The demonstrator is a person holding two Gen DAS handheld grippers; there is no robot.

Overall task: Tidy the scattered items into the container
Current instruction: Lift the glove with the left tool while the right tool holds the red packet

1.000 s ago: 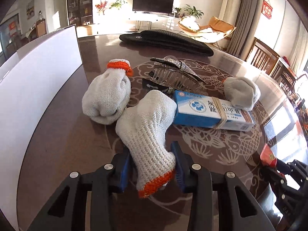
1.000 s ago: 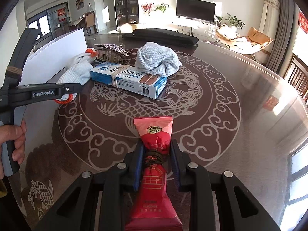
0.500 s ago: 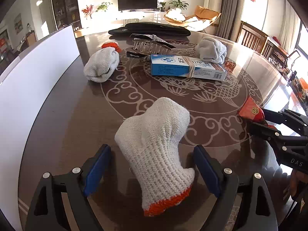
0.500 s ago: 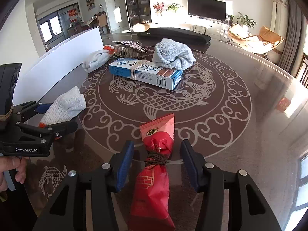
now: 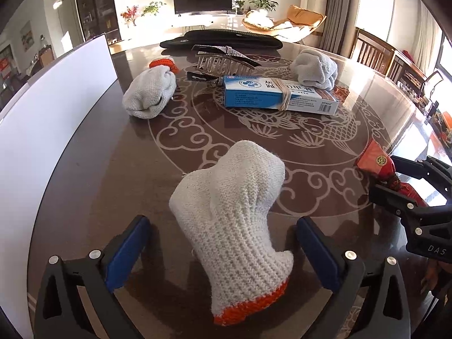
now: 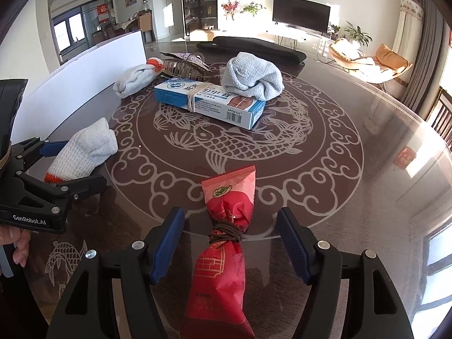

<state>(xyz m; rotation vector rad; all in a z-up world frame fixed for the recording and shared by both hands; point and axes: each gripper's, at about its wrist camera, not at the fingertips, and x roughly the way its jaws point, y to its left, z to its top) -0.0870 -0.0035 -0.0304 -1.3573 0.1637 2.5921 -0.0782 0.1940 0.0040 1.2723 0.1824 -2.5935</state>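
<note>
My left gripper is open, its blue pads well apart on either side of a white knit glove with an orange cuff that lies on the table. It also shows in the right wrist view. My right gripper is open around a red packet tied with brown cord, which lies on the table; the packet also shows in the left wrist view. A second glove, a blue box, a hair claw and a grey cloth lie farther back.
A white container wall runs along the left edge of the round dark table. A long black case lies at the far side. Chairs stand beyond the table on the right.
Both grippers have opened and let go: the left released the glove, the right released the red packet. Both pulled back toward the near table edge, so the item pile is farther away.
</note>
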